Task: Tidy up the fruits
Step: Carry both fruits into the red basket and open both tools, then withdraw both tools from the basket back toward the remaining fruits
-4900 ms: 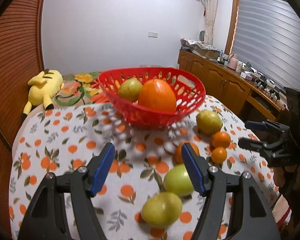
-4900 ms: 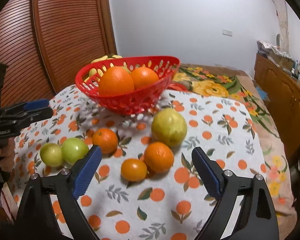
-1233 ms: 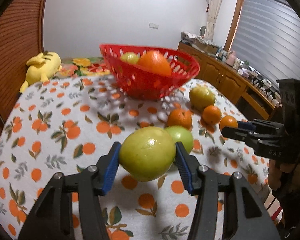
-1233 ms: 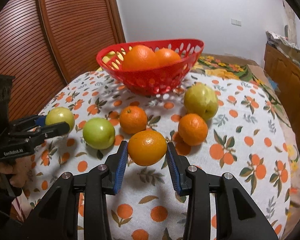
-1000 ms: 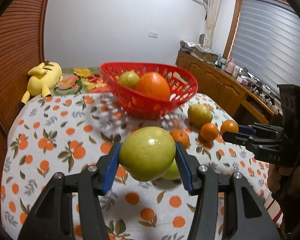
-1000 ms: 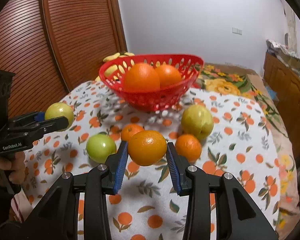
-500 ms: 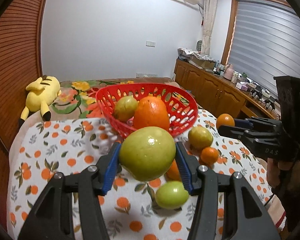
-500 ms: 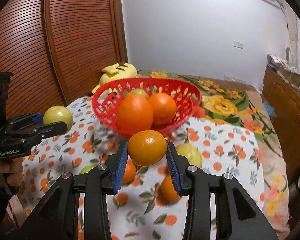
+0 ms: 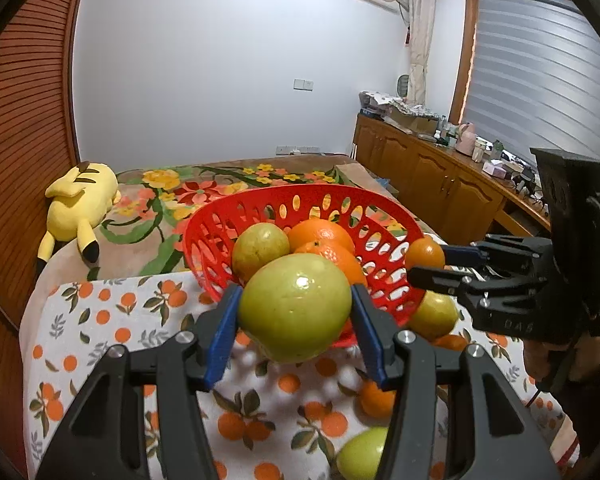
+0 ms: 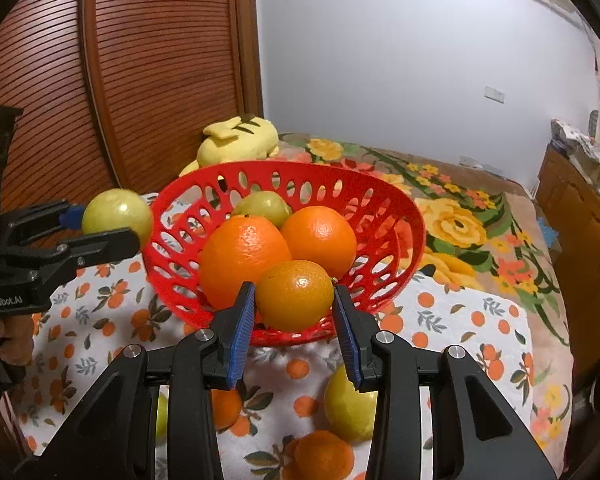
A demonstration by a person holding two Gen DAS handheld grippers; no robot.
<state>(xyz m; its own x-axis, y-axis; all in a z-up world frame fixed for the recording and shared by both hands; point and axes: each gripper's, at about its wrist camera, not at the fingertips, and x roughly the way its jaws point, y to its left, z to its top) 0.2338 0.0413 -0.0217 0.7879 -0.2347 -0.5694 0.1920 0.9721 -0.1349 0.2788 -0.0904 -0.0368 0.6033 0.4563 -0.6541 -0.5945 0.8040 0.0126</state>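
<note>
My left gripper [image 9: 294, 316] is shut on a large yellow-green fruit [image 9: 296, 306], held in the air just in front of the red basket [image 9: 216, 232]. My right gripper [image 10: 294, 314] is shut on a small orange [image 10: 295, 295], raised at the basket's [image 10: 404, 220] near rim. The basket holds two big oranges [image 10: 244, 254] and a green fruit [image 10: 264, 204]. In the left wrist view the right gripper [image 9: 432, 262] shows at the basket's right side with its orange [image 9: 424, 253]. In the right wrist view the left gripper [image 10: 100, 226] shows at the basket's left side with its fruit [image 10: 118, 214].
On the orange-print tablecloth [image 9: 112, 320] below lie loose fruits: a yellow-green one [image 10: 350, 410], small oranges [image 10: 324, 456] and a green one [image 9: 360, 456]. A yellow plush toy [image 9: 80, 200] lies behind the basket. A wooden slatted door [image 10: 140, 64] stands on the left, cabinets [image 9: 440, 188] on the right.
Both grippers have lifted their fruits off the table and carried them forward to the basket, which now looms close; the loose fruits have dropped to the bottom of both views.
</note>
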